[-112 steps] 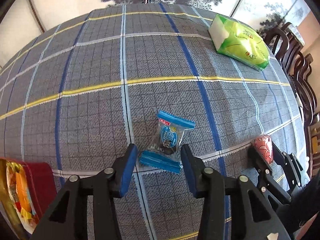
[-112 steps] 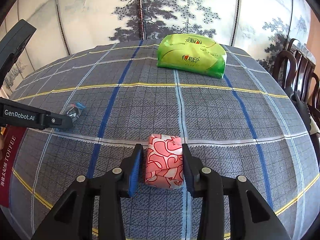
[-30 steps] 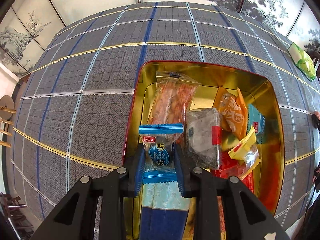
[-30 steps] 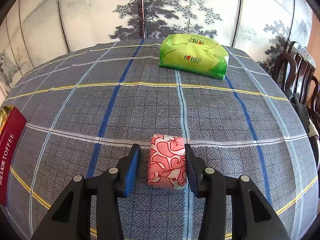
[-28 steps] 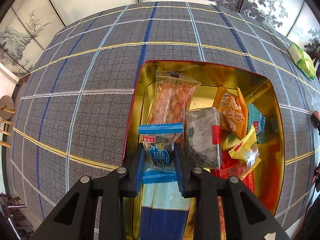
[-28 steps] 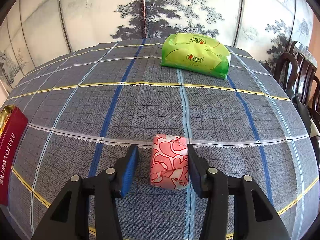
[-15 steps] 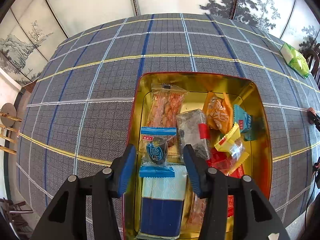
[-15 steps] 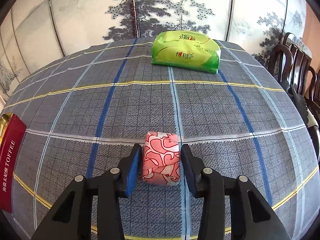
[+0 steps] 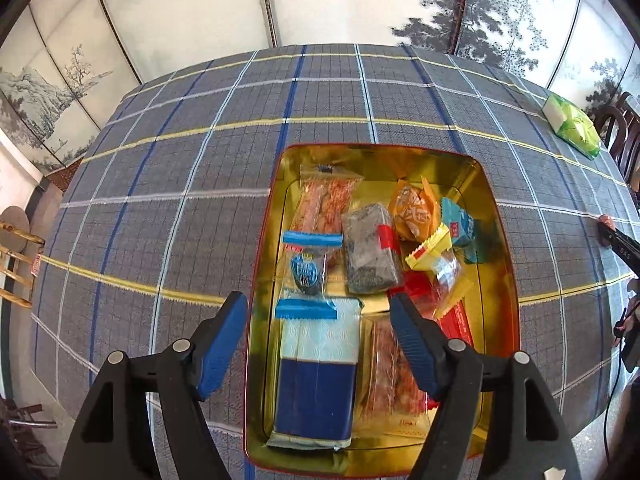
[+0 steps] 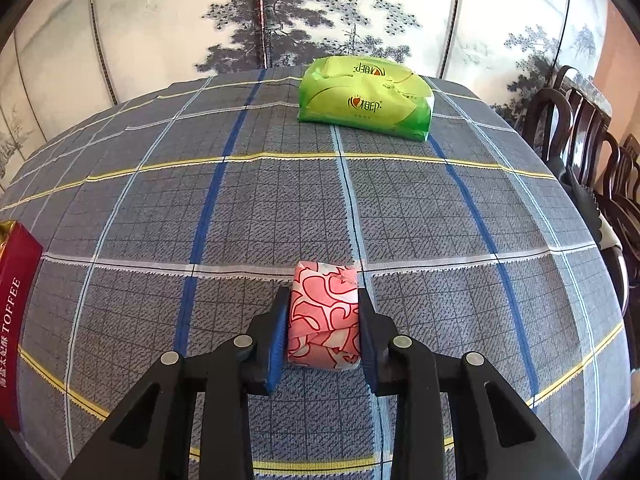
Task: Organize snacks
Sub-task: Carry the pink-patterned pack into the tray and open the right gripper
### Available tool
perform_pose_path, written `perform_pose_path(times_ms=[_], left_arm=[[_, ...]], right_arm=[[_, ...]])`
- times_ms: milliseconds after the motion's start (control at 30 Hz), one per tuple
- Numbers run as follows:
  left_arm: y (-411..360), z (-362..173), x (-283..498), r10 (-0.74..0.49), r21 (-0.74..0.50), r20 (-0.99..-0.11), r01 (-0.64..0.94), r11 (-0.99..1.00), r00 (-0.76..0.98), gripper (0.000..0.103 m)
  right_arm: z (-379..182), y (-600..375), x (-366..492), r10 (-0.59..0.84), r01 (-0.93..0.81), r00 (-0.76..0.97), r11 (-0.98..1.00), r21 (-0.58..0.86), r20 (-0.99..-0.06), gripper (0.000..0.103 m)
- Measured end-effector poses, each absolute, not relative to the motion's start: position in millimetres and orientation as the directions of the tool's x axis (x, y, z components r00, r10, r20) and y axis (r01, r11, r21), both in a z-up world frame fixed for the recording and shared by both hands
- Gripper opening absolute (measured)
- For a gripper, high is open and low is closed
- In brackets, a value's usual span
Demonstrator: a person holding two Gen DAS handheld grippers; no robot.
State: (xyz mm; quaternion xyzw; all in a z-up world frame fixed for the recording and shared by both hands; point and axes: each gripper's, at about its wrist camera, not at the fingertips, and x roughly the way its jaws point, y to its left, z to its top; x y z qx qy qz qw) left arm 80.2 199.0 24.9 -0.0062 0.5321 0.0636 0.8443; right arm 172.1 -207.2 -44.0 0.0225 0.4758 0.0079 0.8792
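Gold-lined, the tin [image 9: 506, 240] holds the blue candy [image 9: 308, 276] near its left wall. Above the tin, the left gripper [image 9: 320, 336] gapes wide, holding nothing. Well right of the tin, the right gripper [image 10: 323, 330] pinches the pink snack [image 10: 325, 316] on the cloth [image 10: 240, 208]. Squeezing harder could crush its soft wrapper; a light hold might let it slip during lifting.

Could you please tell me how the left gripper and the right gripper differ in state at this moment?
The left gripper is open and holds nothing, while the right gripper is shut on the pink wrapped snack. The left gripper hangs over the gold tin, above the blue-wrapped snack lying inside; the right gripper is low over the plaid tablecloth. Both have black bodies with blue finger pads.
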Motion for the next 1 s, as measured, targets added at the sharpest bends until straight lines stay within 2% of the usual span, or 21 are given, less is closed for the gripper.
perform_pose_path(times_ms=[367,467,533,600,967,1000], left_arm=[[202.4,20.3,59.3,0.098,0.038,-0.896,-0.146,0.989,0.434,0.077],[208.4,19.3,55.6,0.1,0.032,-0.897,-0.162,0.986,0.43,0.078],[212.9,20.0,52.3,0.105,0.033,-0.895,-0.171,0.985,0.433,0.078],[217.9,21.7,47.9,0.112,0.035,-0.891,-0.18,0.983,0.441,0.079],[238.8,20.3,37.4,0.101,0.002,-0.888,-0.217,0.976,0.448,0.08],[239.2,19.9,37.3,0.1,0.0,-0.889,-0.219,0.976,0.446,0.08]], right_arm=[[-27.5,-173.6,145.6,0.091,-0.03,0.547,0.996,0.089,-0.832,0.031],[-16.0,-155.3,137.6,0.117,-0.063,0.563,0.993,0.098,-0.818,0.028],[-8.1,-143.2,133.7,0.144,-0.087,0.568,0.99,0.115,-0.81,0.02],[-3.3,-130.7,130.7,0.139,-0.101,0.571,0.99,0.099,-0.809,0.019],[-13.0,-136.5,125.2,0.102,-0.123,0.55,0.992,0.04,-0.829,0.022],[-13.5,-138.2,126.5,0.101,-0.119,0.548,0.992,0.042,-0.83,0.026]])
